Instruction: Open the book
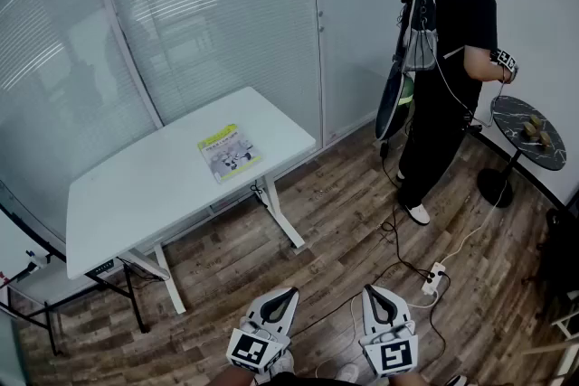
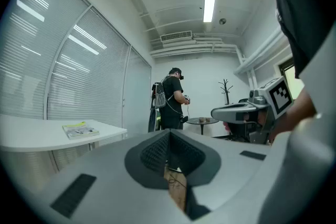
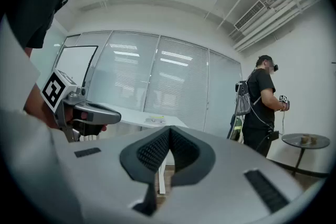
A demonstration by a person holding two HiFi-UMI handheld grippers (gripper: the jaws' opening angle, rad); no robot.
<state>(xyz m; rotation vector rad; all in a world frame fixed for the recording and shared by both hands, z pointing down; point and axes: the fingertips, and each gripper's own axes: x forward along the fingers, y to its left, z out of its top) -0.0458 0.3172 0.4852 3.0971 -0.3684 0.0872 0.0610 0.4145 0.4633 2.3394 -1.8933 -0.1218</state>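
Note:
A closed book [image 1: 229,151] with a yellow-green top edge lies flat near the far right end of the white table [image 1: 136,194]. It also shows small and far off in the left gripper view as the book [image 2: 80,129] and in the right gripper view as the book [image 3: 155,120]. Both grippers are held level at the bottom of the head view, well short of the table. My left gripper [image 1: 284,293] is shut with nothing in it, its pads meeting at the left gripper's tip [image 2: 169,136]. My right gripper [image 1: 373,292] is likewise shut and empty, seen up close as the right gripper [image 3: 169,134].
A person in black with a backpack [image 1: 452,68] stands at the right beside a small round dark table [image 1: 529,136]. A power strip and cables [image 1: 432,277] lie on the wooden floor. Glass walls with blinds run behind the white table.

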